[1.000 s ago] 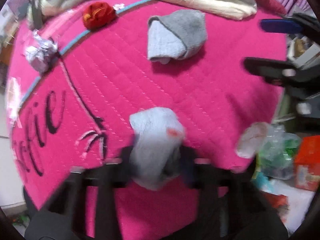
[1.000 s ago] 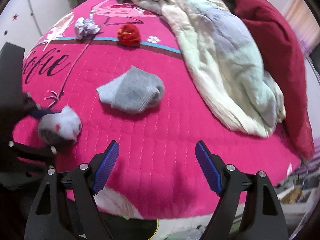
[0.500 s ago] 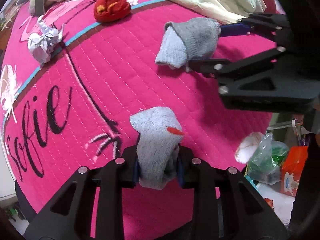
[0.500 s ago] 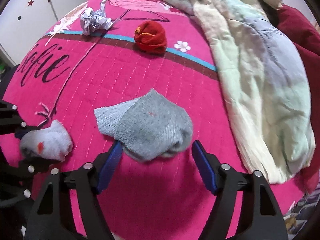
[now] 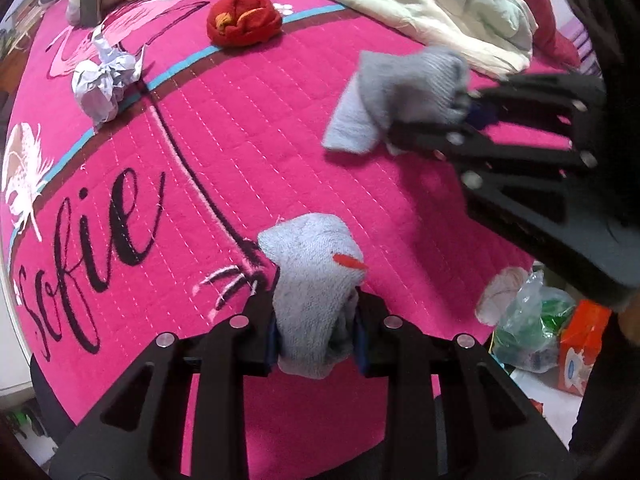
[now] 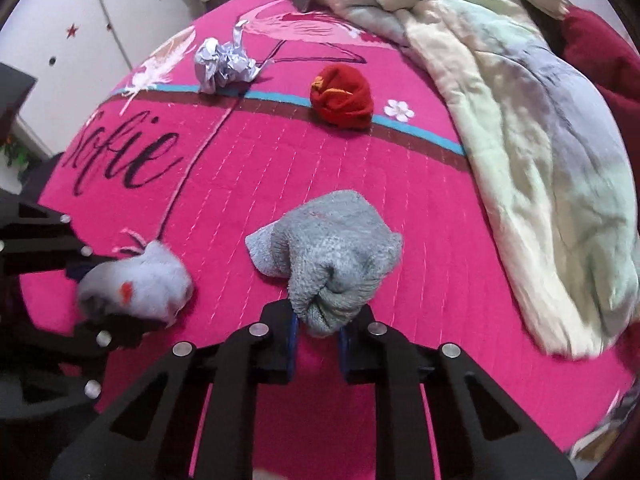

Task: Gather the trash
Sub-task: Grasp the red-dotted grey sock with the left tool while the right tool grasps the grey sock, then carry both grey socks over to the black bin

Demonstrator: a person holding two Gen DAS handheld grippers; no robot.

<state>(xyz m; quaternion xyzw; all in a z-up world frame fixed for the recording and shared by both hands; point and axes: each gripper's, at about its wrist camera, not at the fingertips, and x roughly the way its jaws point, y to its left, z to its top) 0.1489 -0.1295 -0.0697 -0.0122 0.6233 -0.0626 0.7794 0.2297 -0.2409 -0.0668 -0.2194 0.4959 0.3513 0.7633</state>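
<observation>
My left gripper (image 5: 315, 334) is shut on a light grey sock with a red mark (image 5: 314, 276), held just over the pink bedspread (image 5: 224, 152); this sock also shows in the right wrist view (image 6: 136, 286). My right gripper (image 6: 318, 340) is shut on a larger grey sock (image 6: 332, 248), which shows in the left wrist view (image 5: 400, 92) too. A crumpled paper ball (image 5: 104, 80) (image 6: 224, 62) and a balled red sock (image 5: 244, 20) (image 6: 342, 96) lie farther back on the bedspread.
A rumpled pale quilt (image 6: 520, 100) and a dark red blanket (image 6: 600, 72) cover the bed's back and right. Beside the bed's edge on the floor are a clear plastic bag (image 5: 532, 320) and an orange box (image 5: 580, 352).
My right gripper moved forward to the larger grey sock and shut on it, bunching it up. My left gripper kept its hold on the light grey sock.
</observation>
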